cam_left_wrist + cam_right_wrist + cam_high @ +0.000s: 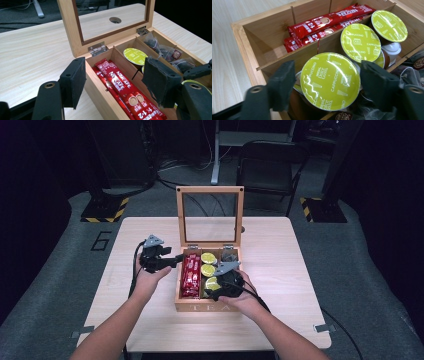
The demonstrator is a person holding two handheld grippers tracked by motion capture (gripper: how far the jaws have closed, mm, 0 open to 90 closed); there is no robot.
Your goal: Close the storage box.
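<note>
On the pale wooden surface [280,270] the open wooden tea box [244,32] sits under my right hand-held gripper [328,83], whose spread jaws flank, without pinching, the nearest round lime-green capsule [330,81] lying flat in the middle compartment.

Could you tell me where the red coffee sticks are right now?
In the high view, the red coffee sticks lie in the wooden tea box's left compartment, beside the green capsules.
</note>
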